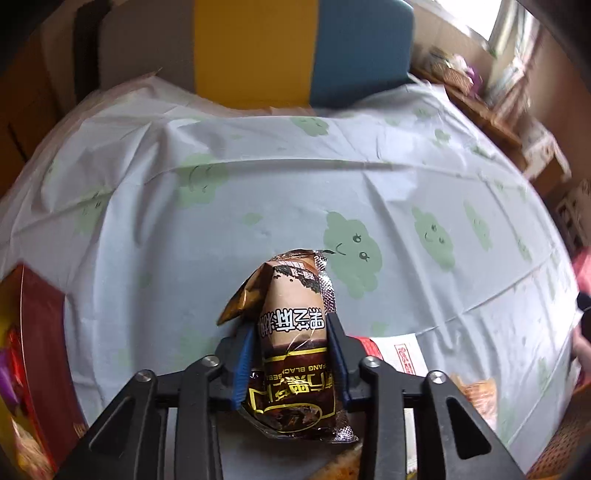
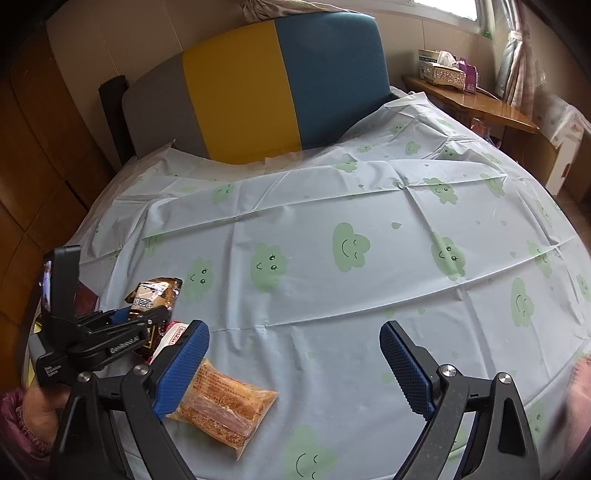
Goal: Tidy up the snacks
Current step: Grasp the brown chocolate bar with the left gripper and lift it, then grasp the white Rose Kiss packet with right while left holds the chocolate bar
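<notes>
While left tongs point(image 1: 291, 354) grip brown packet point(image 1: 291, 332), orange packet point(image 2: 225, 400) lies nearby.

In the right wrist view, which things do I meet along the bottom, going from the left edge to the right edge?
left gripper holding the brown snack packet → orange snack packet on the cloud-print cloth → right gripper, jaws open and empty.

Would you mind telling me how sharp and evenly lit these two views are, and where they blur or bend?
Left wrist view: the brown snack packet in the left gripper is sharp, while the shelf at the upper right smears with blur. Right wrist view: crisp throughout, daylight from the window, the cloud-print cloth bulging from fisheye distortion, corners dark.
</notes>
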The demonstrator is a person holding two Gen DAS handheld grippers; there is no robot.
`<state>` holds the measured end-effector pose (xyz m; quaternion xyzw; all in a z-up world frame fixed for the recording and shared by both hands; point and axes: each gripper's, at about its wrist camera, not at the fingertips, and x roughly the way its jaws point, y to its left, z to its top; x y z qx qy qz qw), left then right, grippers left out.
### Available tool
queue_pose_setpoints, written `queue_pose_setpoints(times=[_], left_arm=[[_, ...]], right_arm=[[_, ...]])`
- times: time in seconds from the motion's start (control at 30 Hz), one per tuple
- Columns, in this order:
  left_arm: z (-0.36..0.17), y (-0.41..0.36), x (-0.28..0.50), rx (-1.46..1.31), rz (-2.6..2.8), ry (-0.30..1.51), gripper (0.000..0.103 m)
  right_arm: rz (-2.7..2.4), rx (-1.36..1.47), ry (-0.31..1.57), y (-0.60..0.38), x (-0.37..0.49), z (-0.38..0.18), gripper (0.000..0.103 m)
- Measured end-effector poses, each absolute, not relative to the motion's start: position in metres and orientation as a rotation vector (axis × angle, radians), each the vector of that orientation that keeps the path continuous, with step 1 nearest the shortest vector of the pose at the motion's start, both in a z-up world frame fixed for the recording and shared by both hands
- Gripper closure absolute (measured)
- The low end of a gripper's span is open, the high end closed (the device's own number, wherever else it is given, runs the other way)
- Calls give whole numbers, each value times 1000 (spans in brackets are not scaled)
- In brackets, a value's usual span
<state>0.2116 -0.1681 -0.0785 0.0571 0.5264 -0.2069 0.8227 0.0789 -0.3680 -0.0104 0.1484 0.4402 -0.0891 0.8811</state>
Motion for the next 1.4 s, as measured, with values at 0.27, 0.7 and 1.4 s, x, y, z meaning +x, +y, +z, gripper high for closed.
queue_pose_setpoints(times=[0.27, 0.7, 1.4], left_arm=[[-48, -128, 171, 84, -414, 1043, 70], [-34, -106, 73, 165, -511, 987, 70], [-83, -102, 11, 250, -529, 974, 65]], right_arm=[[-173, 270, 951, -361, 81, -17, 9], [-195, 210, 1011, -357, 84, -32, 9], [-102, 237, 1013, -340, 83, -36, 9]])
